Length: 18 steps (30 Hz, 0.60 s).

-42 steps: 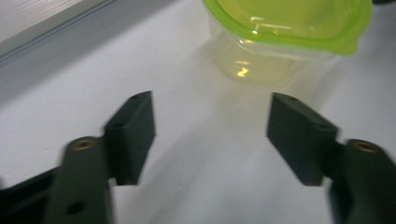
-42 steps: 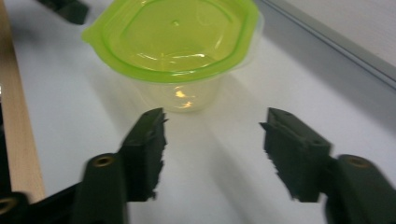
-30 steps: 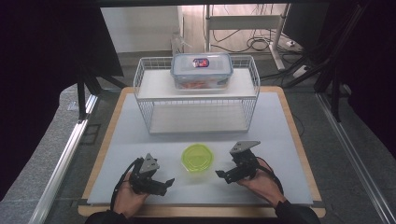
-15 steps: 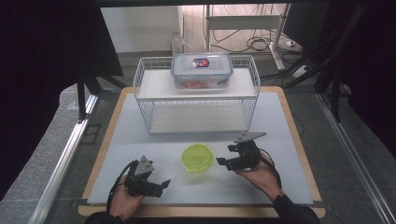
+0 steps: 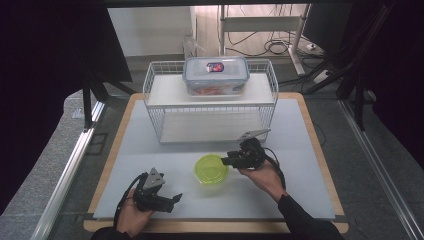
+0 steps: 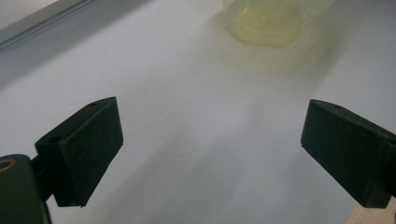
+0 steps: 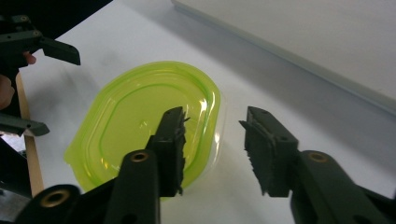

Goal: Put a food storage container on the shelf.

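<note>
A translucent yellow-green lid (image 5: 211, 168) lies flat on the white mat (image 5: 300, 150), near the front middle. My right gripper (image 5: 227, 160) is at the lid's right edge. It is open, with one jaw over the lid (image 7: 140, 126) and the other outside its rim, around that edge without closing on it (image 7: 212, 128). My left gripper (image 5: 173, 199) rests low by the front left of the mat, open wide with nothing between its jaws (image 6: 210, 140). It points toward the lid (image 6: 266, 23), which is blurred far ahead. The left gripper (image 7: 42, 88) also appears beyond the lid in the right gripper view.
A white wire rack (image 5: 210, 107) stands at the back of the mat, with a clear lidded food box (image 5: 216, 75) on its top shelf. The mat lies on a wooden board (image 5: 112, 150). Cables run on the floor behind the table.
My right gripper has moved forward and to the left, up to the lid's right edge. The left gripper has shifted only slightly near the front edge.
</note>
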### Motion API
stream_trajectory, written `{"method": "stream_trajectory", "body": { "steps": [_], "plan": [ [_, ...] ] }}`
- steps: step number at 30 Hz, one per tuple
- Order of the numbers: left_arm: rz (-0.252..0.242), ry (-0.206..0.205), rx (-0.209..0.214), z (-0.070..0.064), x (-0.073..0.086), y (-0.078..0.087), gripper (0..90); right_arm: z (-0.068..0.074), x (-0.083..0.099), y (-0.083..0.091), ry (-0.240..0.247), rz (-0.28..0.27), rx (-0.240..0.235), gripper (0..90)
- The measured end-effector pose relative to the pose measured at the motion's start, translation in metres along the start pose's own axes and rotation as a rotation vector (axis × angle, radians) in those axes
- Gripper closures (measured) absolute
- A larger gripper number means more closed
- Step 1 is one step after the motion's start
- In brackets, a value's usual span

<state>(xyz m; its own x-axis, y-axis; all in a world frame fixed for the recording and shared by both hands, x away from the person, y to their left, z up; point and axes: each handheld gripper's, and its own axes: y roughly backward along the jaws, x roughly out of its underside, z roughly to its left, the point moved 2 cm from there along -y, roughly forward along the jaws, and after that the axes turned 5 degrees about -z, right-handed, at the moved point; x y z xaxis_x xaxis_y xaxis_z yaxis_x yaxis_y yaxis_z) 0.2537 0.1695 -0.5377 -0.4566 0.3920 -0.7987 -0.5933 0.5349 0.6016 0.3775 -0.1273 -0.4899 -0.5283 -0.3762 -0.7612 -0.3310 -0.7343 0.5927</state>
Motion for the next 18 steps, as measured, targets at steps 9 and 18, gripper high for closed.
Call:
{"method": "stream_trajectory", "body": {
  "steps": [9,18],
  "plan": [
    [0.011,-0.016,0.008,-0.002,0.0,-0.001,6.0,-0.009,0.001,-0.017,-0.084,0.034,-0.048,70.5],
    [0.02,-0.026,0.01,-0.003,0.001,-0.002,6.2,-0.012,-0.003,-0.019,-0.135,0.07,-0.115,79.7]
  ]
}}
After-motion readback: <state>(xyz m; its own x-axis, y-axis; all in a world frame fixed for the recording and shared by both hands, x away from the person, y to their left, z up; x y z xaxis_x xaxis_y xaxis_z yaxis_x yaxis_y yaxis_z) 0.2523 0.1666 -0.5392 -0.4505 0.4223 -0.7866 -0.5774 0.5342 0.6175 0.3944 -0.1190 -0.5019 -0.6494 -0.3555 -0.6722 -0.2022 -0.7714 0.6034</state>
